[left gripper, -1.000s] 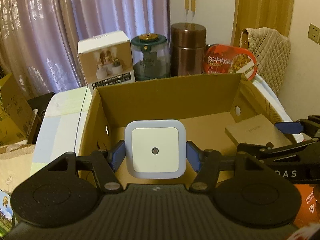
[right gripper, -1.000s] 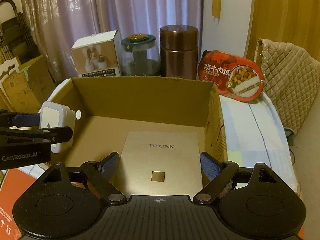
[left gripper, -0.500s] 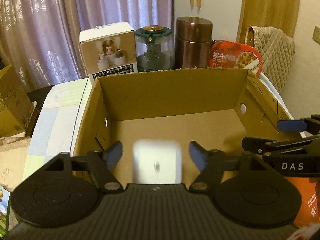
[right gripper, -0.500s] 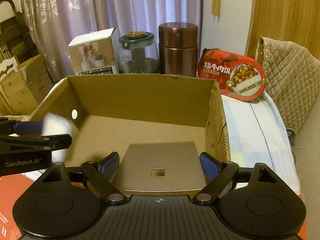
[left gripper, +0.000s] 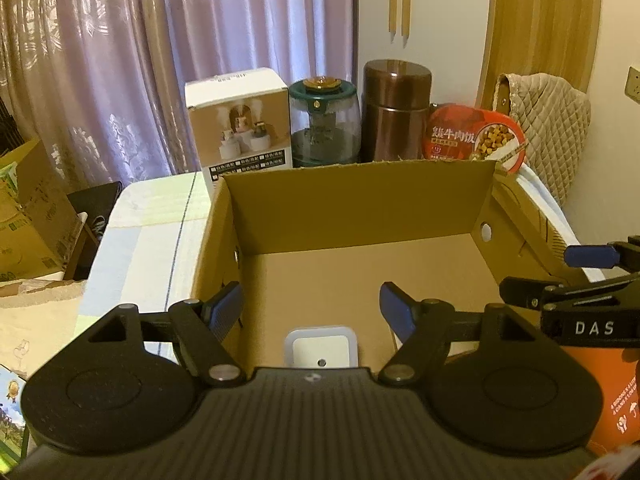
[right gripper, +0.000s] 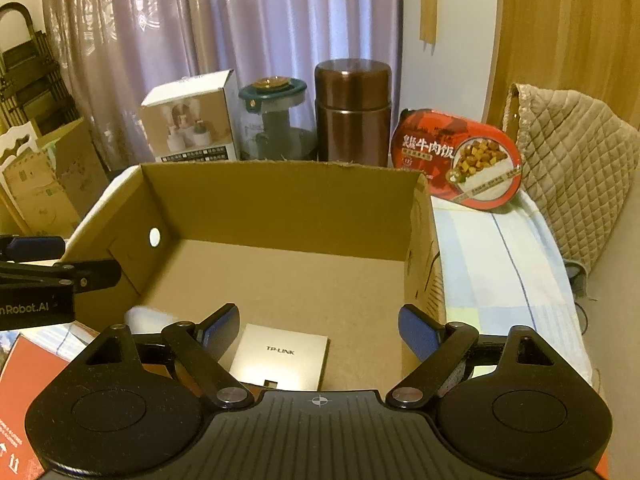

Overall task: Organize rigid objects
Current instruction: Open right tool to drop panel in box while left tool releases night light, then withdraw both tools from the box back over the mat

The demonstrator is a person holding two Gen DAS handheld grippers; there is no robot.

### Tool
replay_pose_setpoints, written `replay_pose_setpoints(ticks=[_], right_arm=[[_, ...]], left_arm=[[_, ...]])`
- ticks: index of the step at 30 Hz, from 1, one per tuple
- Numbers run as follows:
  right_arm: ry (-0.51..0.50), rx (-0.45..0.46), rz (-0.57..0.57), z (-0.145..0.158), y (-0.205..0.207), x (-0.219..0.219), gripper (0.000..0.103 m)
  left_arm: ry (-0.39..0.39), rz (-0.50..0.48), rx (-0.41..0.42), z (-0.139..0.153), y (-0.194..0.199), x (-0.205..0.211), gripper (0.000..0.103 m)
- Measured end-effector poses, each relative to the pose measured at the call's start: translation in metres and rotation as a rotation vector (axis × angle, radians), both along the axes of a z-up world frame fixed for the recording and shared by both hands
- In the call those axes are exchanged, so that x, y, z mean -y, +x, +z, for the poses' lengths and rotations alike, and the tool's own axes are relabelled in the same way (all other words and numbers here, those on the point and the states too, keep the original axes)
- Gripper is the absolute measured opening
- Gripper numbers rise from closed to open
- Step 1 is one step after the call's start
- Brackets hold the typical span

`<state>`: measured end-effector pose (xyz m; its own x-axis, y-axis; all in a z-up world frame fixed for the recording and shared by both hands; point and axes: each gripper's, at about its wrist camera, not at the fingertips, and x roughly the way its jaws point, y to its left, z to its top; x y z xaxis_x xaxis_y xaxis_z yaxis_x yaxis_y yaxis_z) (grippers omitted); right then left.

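Observation:
An open cardboard box (left gripper: 360, 196) (right gripper: 280, 188) stands on the table. A white square night light (left gripper: 320, 347) lies on the box floor near its front, below my left gripper (left gripper: 311, 305), which is open and empty above it. A flat beige TP-LINK box (right gripper: 282, 356) lies on the box floor below my right gripper (right gripper: 320, 330), which is open and empty. A white blur (right gripper: 142, 318) at the box's lower left in the right wrist view is probably the night light. Each gripper shows at the edge of the other's view.
Behind the box stand a white product carton (left gripper: 240, 120), a green-lidded glass jar (left gripper: 322, 120), a brown canister (left gripper: 396, 110) and a red food bowl (right gripper: 456, 158). A quilted cushion (right gripper: 576, 160) is at the right. Cardboard boxes (left gripper: 28, 216) stand at the left.
My left gripper opened and the night light dropped from it to the box floor. Both grippers pulled back and up; the TP-LINK box now looks smaller below my right gripper.

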<state>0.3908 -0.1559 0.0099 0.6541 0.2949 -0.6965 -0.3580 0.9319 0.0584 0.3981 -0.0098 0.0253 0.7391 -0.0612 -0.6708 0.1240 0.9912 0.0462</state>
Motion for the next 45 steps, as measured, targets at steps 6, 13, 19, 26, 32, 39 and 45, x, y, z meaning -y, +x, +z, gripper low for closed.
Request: replay_pose_setpoints(ticks=[6, 13, 19, 26, 32, 39, 45], right_arm=[[0.001, 0.03, 0.0, 0.022, -0.017, 0.001, 0.084], [-0.002, 0.064, 0.001, 0.055, -0.051, 0.002, 0.084], [0.002, 0.072, -0.002, 0.08, -0.086, 0.008, 0.084], [0.008, 0.112, -0.014, 0.108, -0.123, 0.02, 0.09], [0.014, 0.13, -0.019, 0.124, -0.155, 0.027, 0.097], [0.024, 0.135, -0.003, 0.135, -0.195, 0.035, 0.097], [0.028, 0.165, -0.004, 0.14, -0.233, 0.046, 0.097]], left_arm=[[-0.003, 0.013, 0.029, 0.02, -0.023, -0.004, 0.072], [-0.021, 0.037, 0.066, 0.052, -0.057, -0.007, 0.076], [-0.026, 0.05, 0.103, 0.08, -0.093, -0.006, 0.085], [-0.035, 0.065, 0.121, 0.095, -0.134, -0.009, 0.095], [-0.042, 0.092, 0.143, 0.106, -0.173, -0.013, 0.101], [-0.058, 0.103, 0.193, 0.12, -0.225, -0.015, 0.102], [-0.035, 0.098, 0.231, 0.124, -0.265, -0.01, 0.102]])
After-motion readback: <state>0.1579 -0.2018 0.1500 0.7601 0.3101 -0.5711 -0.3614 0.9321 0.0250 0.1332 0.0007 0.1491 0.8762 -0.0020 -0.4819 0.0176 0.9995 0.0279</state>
